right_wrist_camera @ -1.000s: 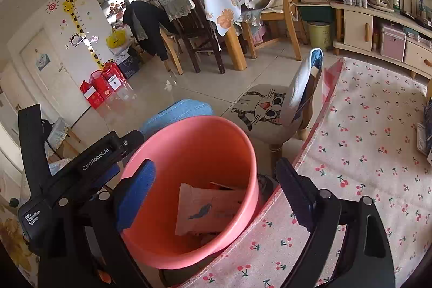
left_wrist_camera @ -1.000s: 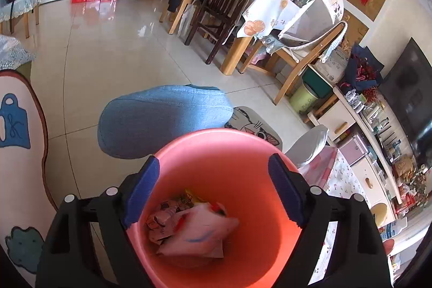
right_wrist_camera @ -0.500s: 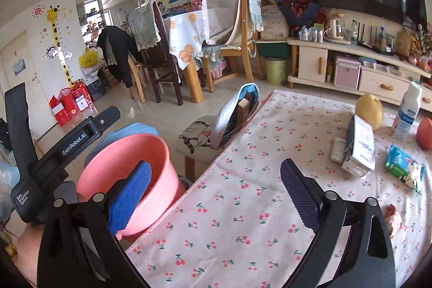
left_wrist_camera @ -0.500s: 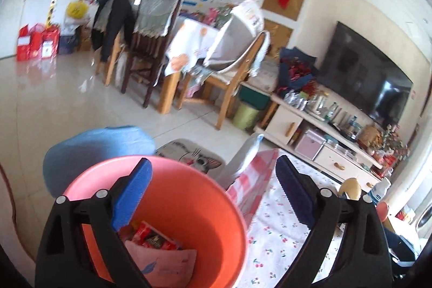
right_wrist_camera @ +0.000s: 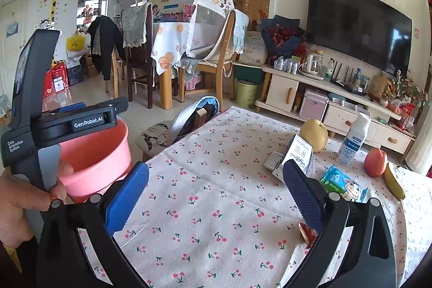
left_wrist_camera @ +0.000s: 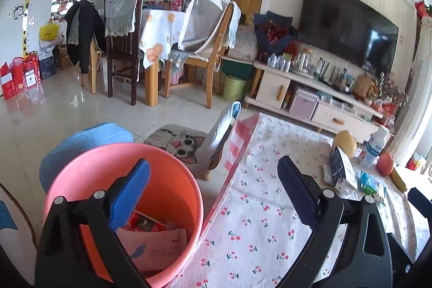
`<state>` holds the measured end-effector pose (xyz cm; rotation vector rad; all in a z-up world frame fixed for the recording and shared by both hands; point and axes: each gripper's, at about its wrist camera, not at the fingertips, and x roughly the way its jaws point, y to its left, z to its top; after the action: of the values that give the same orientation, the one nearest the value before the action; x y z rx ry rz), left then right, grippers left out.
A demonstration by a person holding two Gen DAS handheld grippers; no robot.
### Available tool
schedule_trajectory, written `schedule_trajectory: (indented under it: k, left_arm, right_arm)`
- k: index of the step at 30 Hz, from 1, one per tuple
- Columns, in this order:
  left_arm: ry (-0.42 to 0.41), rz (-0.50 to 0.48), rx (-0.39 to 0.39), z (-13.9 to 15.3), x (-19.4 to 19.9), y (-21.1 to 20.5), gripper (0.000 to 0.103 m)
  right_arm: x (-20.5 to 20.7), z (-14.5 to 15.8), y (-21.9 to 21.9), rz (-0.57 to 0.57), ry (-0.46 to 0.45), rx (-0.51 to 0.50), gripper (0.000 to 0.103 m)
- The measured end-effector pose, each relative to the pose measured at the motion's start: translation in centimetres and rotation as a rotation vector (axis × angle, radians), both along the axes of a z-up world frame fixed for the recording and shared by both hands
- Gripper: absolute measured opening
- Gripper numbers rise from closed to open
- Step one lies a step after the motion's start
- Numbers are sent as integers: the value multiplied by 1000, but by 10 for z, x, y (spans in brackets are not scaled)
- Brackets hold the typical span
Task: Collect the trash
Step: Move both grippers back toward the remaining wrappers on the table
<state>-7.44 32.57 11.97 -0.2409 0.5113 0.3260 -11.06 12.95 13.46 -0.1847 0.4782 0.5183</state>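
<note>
Both views swung from pink bin [left_wrist_camera: 172, 180], lower left, onto table [right_wrist_camera: 216, 180]. Left claw [left_wrist_camera: 213, 196] and right claw [right_wrist_camera: 216, 196] just opened wide, empty. Red wrapper [right_wrist_camera: 307, 234], lower right, likely next.

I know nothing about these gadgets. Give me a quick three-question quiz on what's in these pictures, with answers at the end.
1. True or false: the pink bucket beside the table already has wrappers in it.
2. Which fruit lies nearest the white bottle: A the yellow pear, B the banana, C the red apple?
3. Fill in: both the left gripper and the right gripper have their jaws ____, with nothing between them.

Key: 1 true. 2 C, the red apple, by a small margin. 3 open.
</note>
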Motion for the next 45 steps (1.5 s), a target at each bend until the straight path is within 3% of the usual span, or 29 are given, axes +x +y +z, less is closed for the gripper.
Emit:
schedule_trajectory:
  k: [10,21,30,38,42,45]
  left_arm:
    - [24,-86,5,-10,1,-23,96]
    - [4,-177,8,-14,7,-61,96]
    - [63,-294,19,-25,22,-112,96]
    - [138,-447,80,-39,56,-175,96]
    - [180,-517,147,-43,88,-213,96]
    - [208,-552,194,-46,117,-237,96]
  right_arm:
    - [7,-16,-57,-63,111,102,98]
    - [18,-25,-119,-159,144,140,98]
    - [40,-24,-185,-283,209,222,98]
    - [76,-41,-245,-392,308,303,98]
    - [98,-54,-248,-343,388,314,98]
    - [109,-57,-234,-280,403,242,98]
